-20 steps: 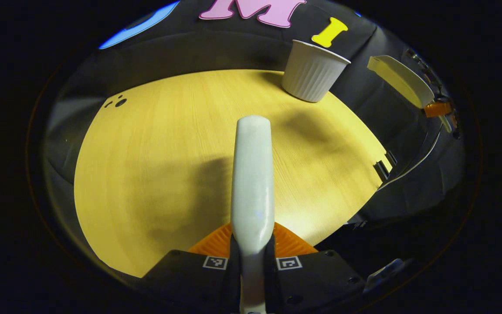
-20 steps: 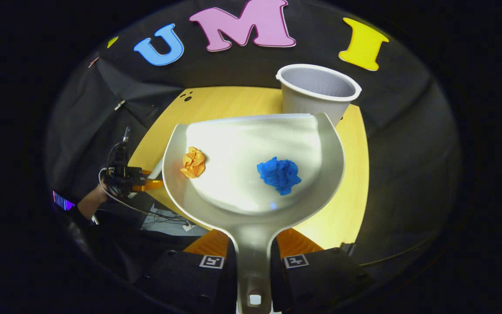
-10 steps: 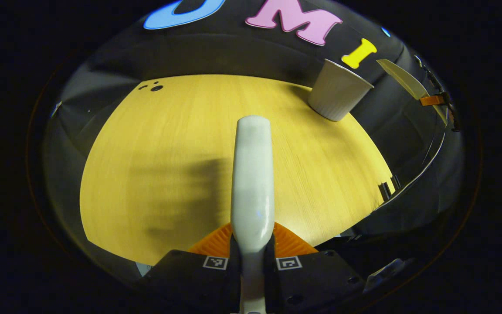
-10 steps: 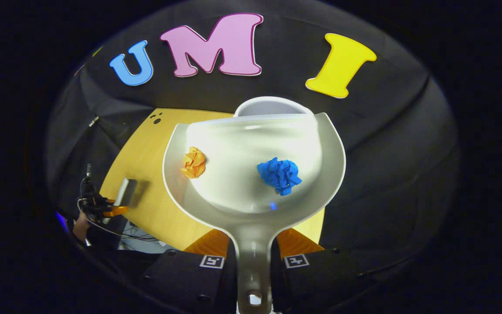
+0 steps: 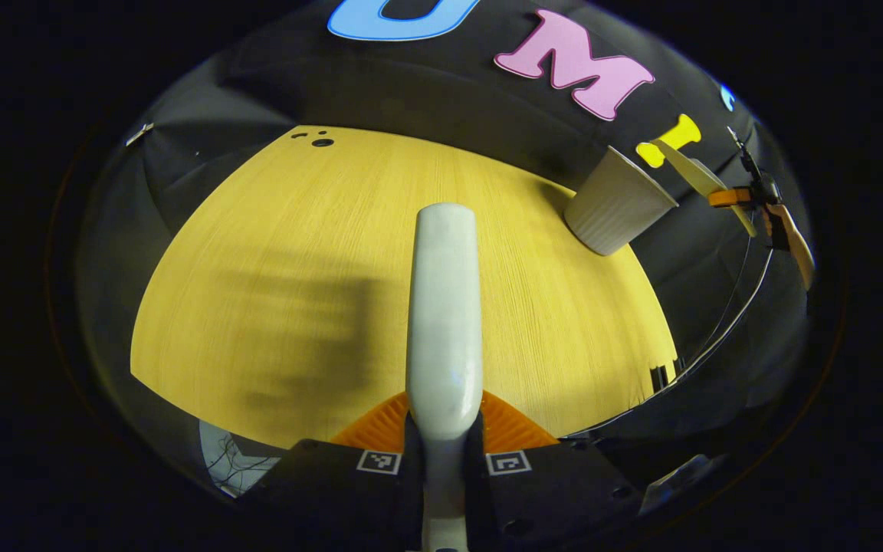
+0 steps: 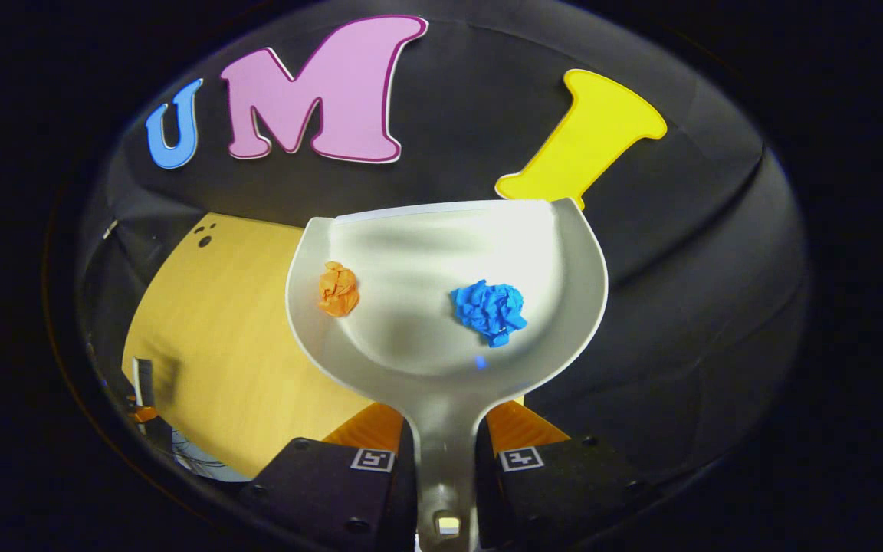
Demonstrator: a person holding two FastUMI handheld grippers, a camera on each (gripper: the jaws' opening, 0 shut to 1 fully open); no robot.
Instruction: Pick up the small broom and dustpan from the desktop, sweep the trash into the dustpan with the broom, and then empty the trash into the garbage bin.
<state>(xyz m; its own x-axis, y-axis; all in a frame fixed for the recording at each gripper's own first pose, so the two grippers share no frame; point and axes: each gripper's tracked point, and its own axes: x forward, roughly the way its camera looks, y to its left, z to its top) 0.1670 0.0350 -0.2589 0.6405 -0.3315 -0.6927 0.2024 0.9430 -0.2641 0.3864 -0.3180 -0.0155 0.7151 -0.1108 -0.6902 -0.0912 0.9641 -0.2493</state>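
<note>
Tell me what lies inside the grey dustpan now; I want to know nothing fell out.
Inside the grey plastic dustpan lie a crumpled orange paper ball and a crumpled blue paper ball. Whatever is beneath the pan is covered.

Dustpan [image 6: 449,307]: two paper wads lie in it, one [image 6: 338,290] left, one [image 6: 490,310] right.
Bin [image 5: 616,203]: on the table's [image 5: 273,253] far right corner.

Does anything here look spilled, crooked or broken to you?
Nothing stands out. The orange paper ball and the blue paper ball both sit inside the dustpan, the garbage bin stands on the table, and nothing is spilled.
</note>
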